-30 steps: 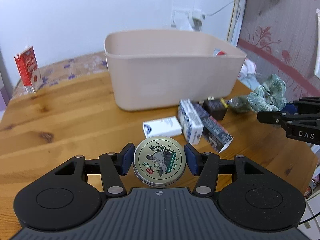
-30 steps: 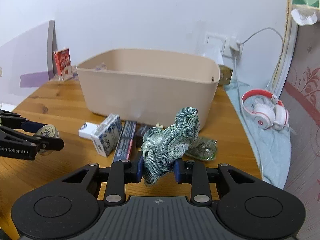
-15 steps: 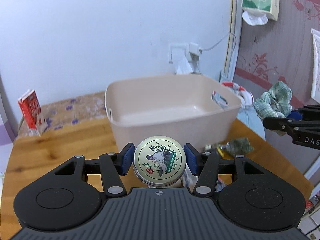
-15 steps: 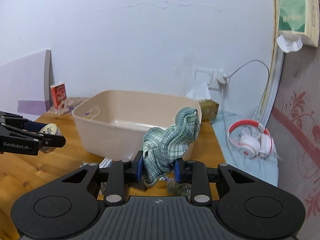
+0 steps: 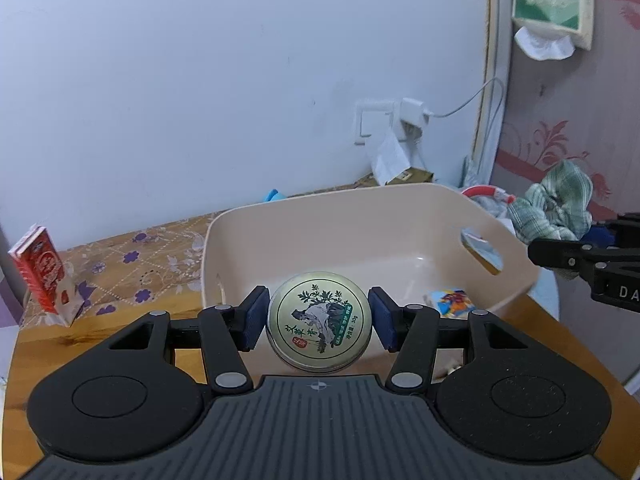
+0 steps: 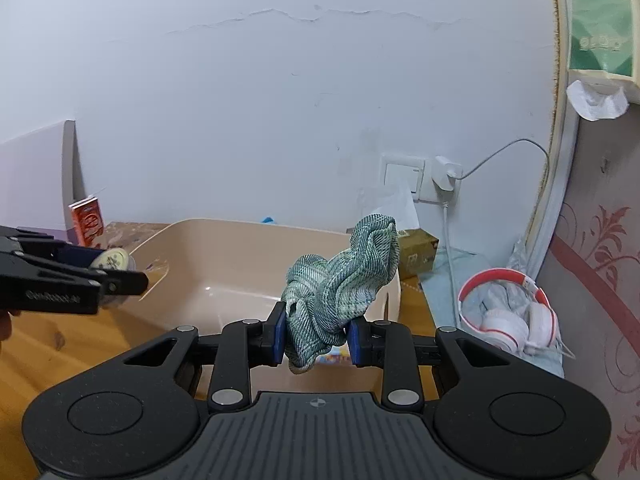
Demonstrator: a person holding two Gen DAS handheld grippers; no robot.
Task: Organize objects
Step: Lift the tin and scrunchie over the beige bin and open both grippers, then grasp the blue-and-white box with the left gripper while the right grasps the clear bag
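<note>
My left gripper (image 5: 318, 322) is shut on a round gold tin (image 5: 319, 322) with a green plant print, held above the near rim of the beige plastic bin (image 5: 400, 208). My right gripper (image 6: 316, 338) is shut on a crumpled green plaid cloth (image 6: 344, 280), held above the bin (image 6: 224, 264). In the left wrist view the cloth (image 5: 554, 206) and right gripper show at the right edge, beside the bin. In the right wrist view the left gripper and tin (image 6: 110, 260) show at the left. A small colourful packet (image 5: 450, 300) lies inside the bin.
A red and white carton (image 5: 38, 272) stands at the far left of the wooden table (image 5: 100, 328). Red and white headphones (image 6: 508, 312) lie on a blue cloth to the right. A brown box (image 6: 418, 258) and a wall socket with charger (image 6: 444, 172) are behind the bin.
Both grippers have risen and moved forward with their loads, from table level in front of the bin to above its rim. The boxes on the table have dropped out of view.
</note>
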